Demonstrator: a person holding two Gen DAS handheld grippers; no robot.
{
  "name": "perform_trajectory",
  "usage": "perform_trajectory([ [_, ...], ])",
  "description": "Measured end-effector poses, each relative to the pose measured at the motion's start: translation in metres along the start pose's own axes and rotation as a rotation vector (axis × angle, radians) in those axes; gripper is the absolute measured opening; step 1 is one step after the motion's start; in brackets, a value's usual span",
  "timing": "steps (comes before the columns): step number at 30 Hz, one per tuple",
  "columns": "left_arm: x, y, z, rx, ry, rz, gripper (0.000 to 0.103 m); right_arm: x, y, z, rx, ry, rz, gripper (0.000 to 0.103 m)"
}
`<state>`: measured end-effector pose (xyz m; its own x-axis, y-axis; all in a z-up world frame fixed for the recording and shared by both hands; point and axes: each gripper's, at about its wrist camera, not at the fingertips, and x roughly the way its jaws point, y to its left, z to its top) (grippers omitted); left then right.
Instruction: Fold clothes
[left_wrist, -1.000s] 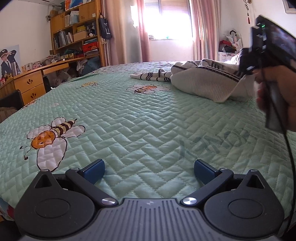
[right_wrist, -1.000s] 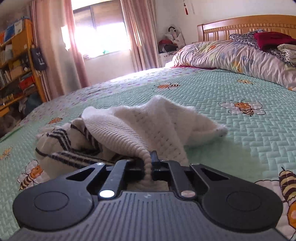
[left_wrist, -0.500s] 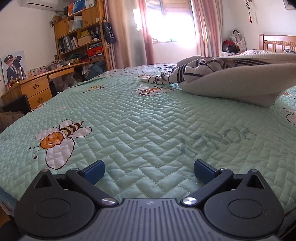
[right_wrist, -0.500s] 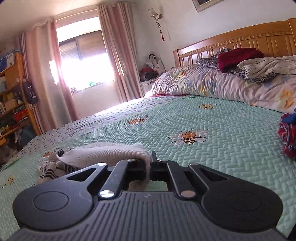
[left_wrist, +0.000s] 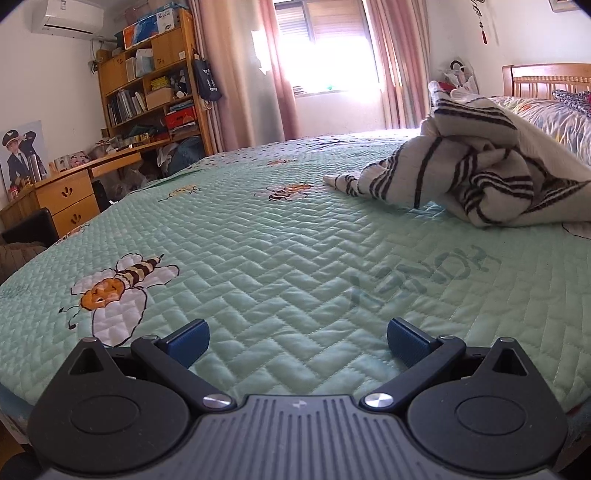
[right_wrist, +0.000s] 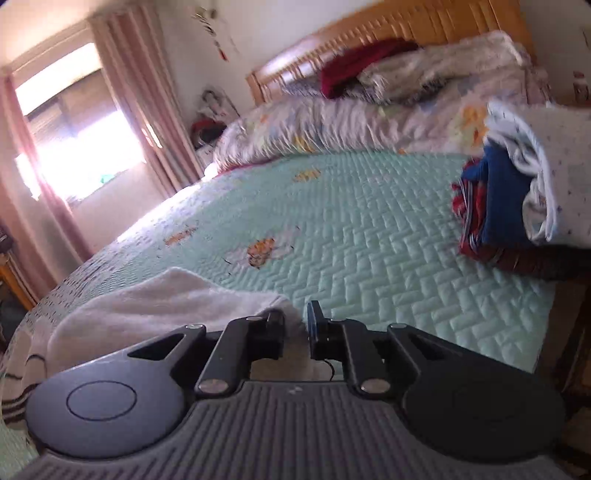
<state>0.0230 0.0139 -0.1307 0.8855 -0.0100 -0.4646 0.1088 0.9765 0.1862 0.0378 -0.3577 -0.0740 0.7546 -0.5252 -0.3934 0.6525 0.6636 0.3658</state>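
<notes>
A lived-in home bedroom

From my feed I see a wide bed under a green quilted cover printed with bees, a wooden headboard, pink curtains at a bright window, a crowded bookshelf over a wooden desk, and a wall air conditioner.

Left gripper spread wide above the quilt; right gripper jaws just parting, cloth edge between.
</notes>
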Motion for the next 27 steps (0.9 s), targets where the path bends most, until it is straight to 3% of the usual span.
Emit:
perform_trajectory([
  [3, 0.000, -0.004, -0.001, 0.017, -0.007, 0.002, 0.102, -0.029, 0.027, -0.017, -0.150, -0.108, 0.112, 0.053],
  [4, 0.000, -0.004, -0.001, 0.018, -0.007, 0.001, 0.102, -0.036, 0.038, -0.024, -0.200, -0.129, 0.158, 0.058],
  [7, 0.001, -0.003, -0.001, 0.010, -0.002, -0.003, 0.102, -0.042, 0.073, -0.042, -0.353, -0.093, 0.325, 0.058],
  [12, -0.002, -0.009, -0.004, -0.001, -0.010, 0.000, 0.102, -0.043, 0.103, -0.072, -0.406, -0.048, 0.403, 0.058],
  [19, 0.004, -0.017, -0.010, -0.075, -0.008, 0.025, 0.103, -0.044, 0.078, -0.091, -0.330, 0.038, 0.440, 0.059],
  [23, -0.005, -0.029, -0.003, -0.006, -0.007, 0.075, 0.102, -0.040, 0.064, -0.086, -0.241, 0.076, 0.445, 0.059],
  [27, -0.026, -0.048, 0.025, 0.078, -0.068, 0.035, 0.101, -0.036, 0.049, -0.077, -0.183, 0.101, 0.473, 0.064],
])
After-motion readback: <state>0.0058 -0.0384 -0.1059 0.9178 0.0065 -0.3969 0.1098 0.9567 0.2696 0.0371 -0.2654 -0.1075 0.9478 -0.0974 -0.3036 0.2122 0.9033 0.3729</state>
